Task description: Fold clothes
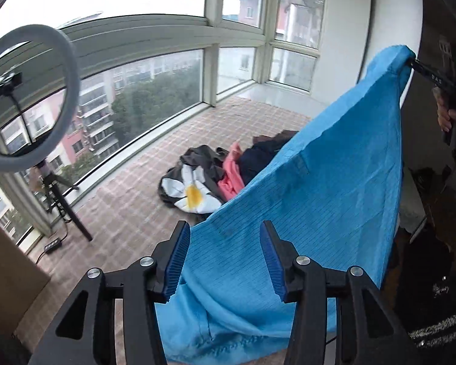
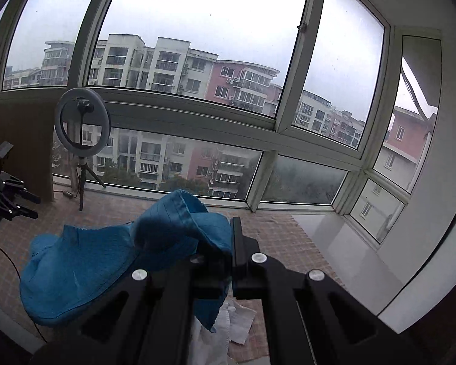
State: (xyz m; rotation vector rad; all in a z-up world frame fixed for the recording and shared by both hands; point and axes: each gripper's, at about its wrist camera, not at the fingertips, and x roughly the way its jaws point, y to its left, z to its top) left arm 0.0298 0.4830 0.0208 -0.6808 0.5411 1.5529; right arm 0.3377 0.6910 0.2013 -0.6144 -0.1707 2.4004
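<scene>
Fingers of the left gripper (image 1: 225, 261) stand spread apart, the blue garment (image 1: 304, 200) draped between them. The right gripper (image 2: 225, 252) is clamped on that garment's corner, lifting it above the checked mat (image 1: 130, 206). Farther off lies a clothes pile (image 1: 215, 173), then a ring light (image 2: 82, 121) by the window.

- Ring light (image 2: 82, 121) on a tripod (image 2: 82, 179), at ten o'clock by the window (image 2: 197, 60).
- Checked mat (image 1: 130, 213) across the floor.
- Power strip (image 1: 53, 245) at eight o'clock.
- Apartment blocks (image 2: 167, 67) outside.
</scene>
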